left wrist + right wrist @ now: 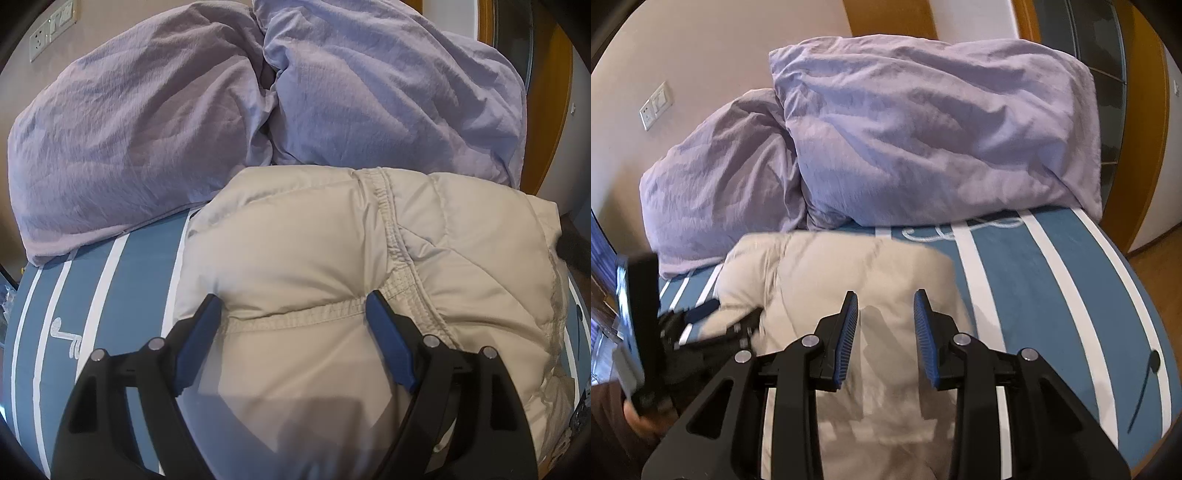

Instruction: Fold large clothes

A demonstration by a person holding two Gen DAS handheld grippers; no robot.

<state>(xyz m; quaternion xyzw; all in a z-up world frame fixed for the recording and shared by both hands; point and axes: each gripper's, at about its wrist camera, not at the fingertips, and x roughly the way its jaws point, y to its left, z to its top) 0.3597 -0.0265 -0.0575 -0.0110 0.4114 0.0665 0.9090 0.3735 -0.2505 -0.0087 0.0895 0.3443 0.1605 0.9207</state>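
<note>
A beige padded jacket (314, 258) lies folded into a compact bundle on the blue and white striped bed (140, 266). My left gripper (293, 299) is open, with its jaws wide apart just above the jacket's near part and a stitched seam between them. In the right wrist view the jacket (820, 273) lies left of centre on the bed (1034, 280). My right gripper (885, 295) is open and empty, hovering over the jacket's right edge. The left gripper (731, 317) shows blurred at the left, over the jacket's left side.
Two lilac pillows (258, 92) lean against the wall at the head of the bed, just behind the jacket; they also show in the right wrist view (886, 140). A wall socket panel (655, 105) sits at the left. An orange wooden frame (1145, 147) and wood floor lie at the right.
</note>
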